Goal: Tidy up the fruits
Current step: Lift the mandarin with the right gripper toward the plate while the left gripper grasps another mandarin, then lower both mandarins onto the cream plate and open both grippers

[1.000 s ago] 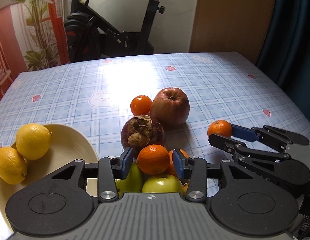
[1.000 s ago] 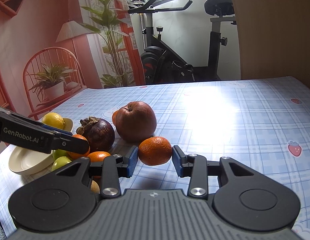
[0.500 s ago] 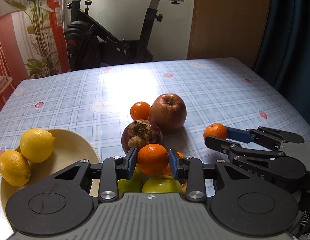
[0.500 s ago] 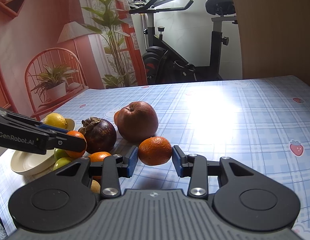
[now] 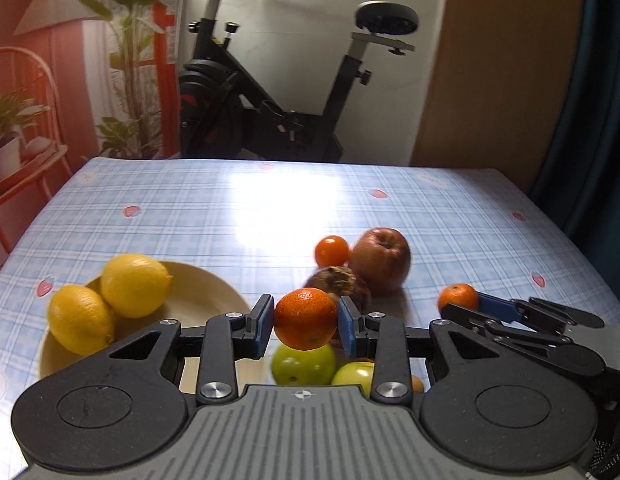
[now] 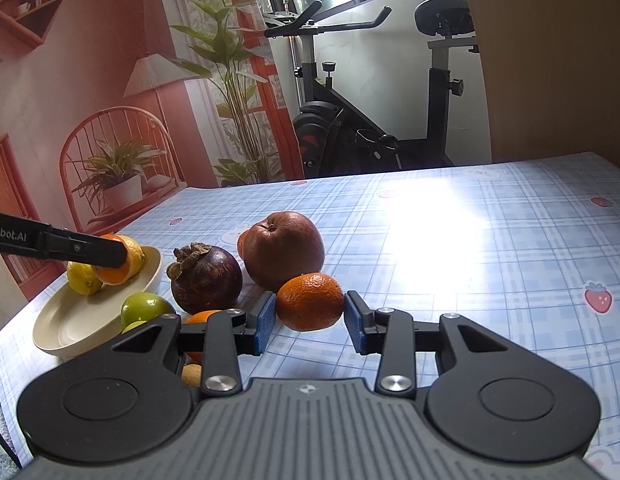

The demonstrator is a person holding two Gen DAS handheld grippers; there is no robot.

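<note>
Pinching a dimpled tangerine (image 5: 305, 318) aloft in left claw (image 5: 306, 324) at plate's (image 5: 198, 294) 3 o'clock, right claw (image 6: 310, 322) spread around tabletop mandarin (image 6: 310, 301); mangosteen (image 6: 206, 278) clear only from right.

Glossy blue-checked plastic tablecloth (image 5: 214, 216) throws back a hard white glare. The cream round plate (image 6: 66, 320) looks matt and smooth, while the two yellow lemons (image 5: 134, 284) show a fine pebbled, faintly shiny peel. Dimpled skin on the orange mandarin (image 5: 306, 318), pressed between blue rubbery pads (image 5: 265, 326) on the matt black plastic left gripper (image 5: 306, 326), with bright metal screw heads. The dark purple mangosteen (image 6: 208, 280) is smooth, its cap rough and dry; the red apple (image 6: 284, 250) looks waxy.
</note>
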